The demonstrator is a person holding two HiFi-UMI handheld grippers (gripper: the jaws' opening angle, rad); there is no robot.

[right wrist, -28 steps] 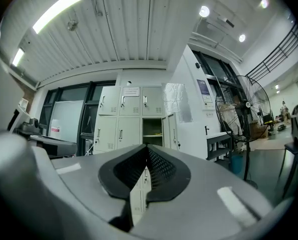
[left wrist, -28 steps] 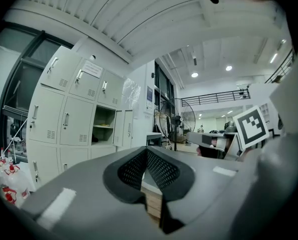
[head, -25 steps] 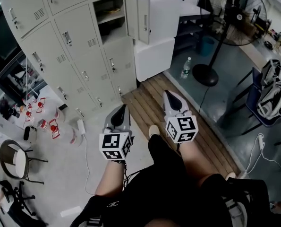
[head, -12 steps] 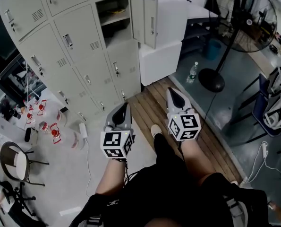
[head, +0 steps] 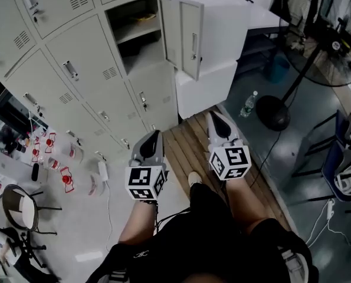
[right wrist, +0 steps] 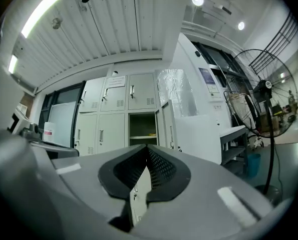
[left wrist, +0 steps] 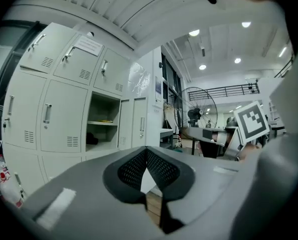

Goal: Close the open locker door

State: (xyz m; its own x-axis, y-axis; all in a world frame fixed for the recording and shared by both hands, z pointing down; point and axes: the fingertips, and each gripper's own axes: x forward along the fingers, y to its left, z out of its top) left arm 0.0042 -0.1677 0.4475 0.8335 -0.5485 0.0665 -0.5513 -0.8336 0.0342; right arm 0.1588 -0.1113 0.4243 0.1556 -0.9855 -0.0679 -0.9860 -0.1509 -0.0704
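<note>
The open locker door (head: pixel 191 37) stands far ahead of both tools, up and a little right of the line between them in the head view. It hangs at the right edge of its open compartment (head: pixel 135 31) and swings out from the locker bank (head: pixel 75 81) toward the person. Its long axis runs upright, and its handle (head: pixel 194 45) shows on the face that looks right and near.

The left gripper (head: pixel 154 135) and the right gripper (head: pixel 214 118) are held side by side above a strip of wooden floor (head: pixel 190 143), both pointing toward the lockers and both well apart from the door. In each gripper's own view the two jaws meet at the tips with nothing between them, so both are closed and empty.

From the left gripper view the door (left wrist: pixel 140 129) sits just right of the dark compartment (left wrist: pixel 102 121), almost straight above the jaw tips. From the right gripper view the door (right wrist: pixel 167 126) lies slightly right of centre, with the compartment (right wrist: pixel 142 126) to its left.

The right gripper looks the nearer of the two and already lies on the door's handle side. A push there, from right to left toward the compartment, would likely swing the door home. The gap ahead must be closed first.
</note>
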